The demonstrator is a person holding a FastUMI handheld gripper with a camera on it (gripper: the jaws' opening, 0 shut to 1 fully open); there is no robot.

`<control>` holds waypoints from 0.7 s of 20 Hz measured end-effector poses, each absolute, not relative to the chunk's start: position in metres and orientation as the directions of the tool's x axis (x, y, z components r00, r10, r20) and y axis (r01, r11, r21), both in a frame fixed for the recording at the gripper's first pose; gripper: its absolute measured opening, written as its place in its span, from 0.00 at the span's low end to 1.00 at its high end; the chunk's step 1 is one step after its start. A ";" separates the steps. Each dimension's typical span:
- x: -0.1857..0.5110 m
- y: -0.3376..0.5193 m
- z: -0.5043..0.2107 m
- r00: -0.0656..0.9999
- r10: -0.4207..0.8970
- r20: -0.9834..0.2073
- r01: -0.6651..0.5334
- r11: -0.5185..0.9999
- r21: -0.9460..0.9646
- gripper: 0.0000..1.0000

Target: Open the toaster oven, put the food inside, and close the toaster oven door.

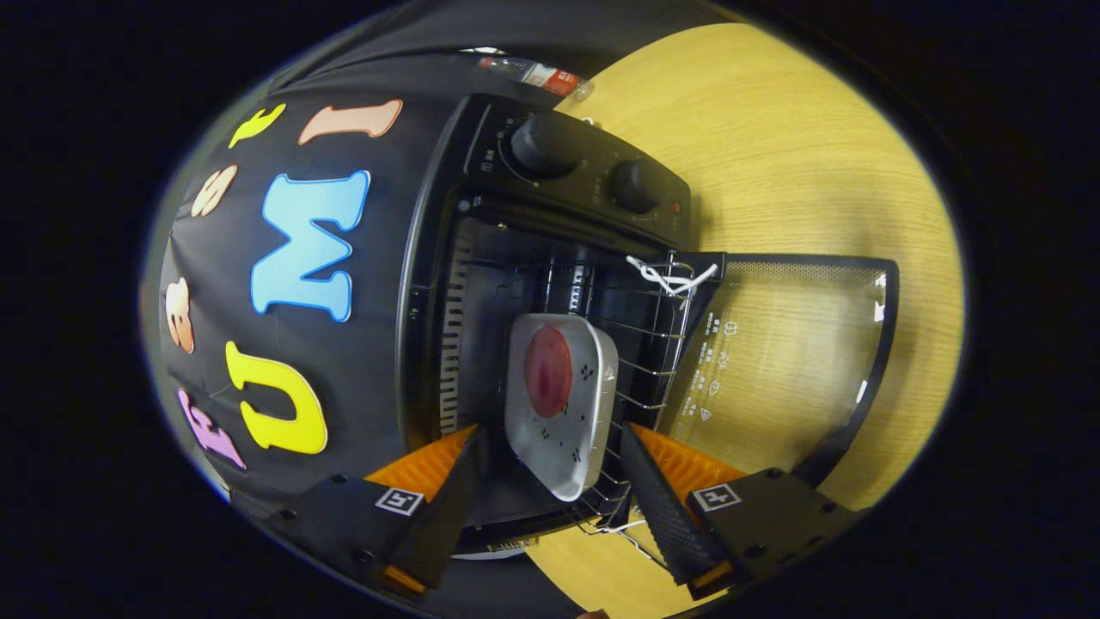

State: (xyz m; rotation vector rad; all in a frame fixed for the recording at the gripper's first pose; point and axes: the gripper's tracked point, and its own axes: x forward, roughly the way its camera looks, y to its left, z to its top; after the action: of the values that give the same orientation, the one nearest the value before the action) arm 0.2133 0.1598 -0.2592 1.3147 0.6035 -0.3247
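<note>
My claw [550, 503] is spread wide and holds nothing; the white tray [563, 404] with its 1 round red piece of food [548, 371] sits just ahead of my 2 fingers, on the wire rack [649, 361] inside the toaster oven [550, 258]. The glass door [782, 344] hangs fully open toward 3 o'clock from the tray, over the wooden table [773, 146]. I judge the food is in, so closing is the step in hand. Next I should draw clear, swing toward 3 o'clock, catch the door's far edge and push it shut.
</note>
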 end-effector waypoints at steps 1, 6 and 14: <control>0.208 0.161 -0.254 0.806 0.127 -0.578 0.532 0.272 0.802 0.98; 0.171 0.167 -0.243 0.784 0.205 -0.586 0.454 0.454 0.767 0.97; 0.095 0.173 -0.245 0.723 0.258 -0.641 0.184 0.823 0.538 0.97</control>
State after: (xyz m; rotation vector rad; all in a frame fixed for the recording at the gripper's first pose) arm 0.0954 0.1729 -0.2452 0.6190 0.7748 0.0439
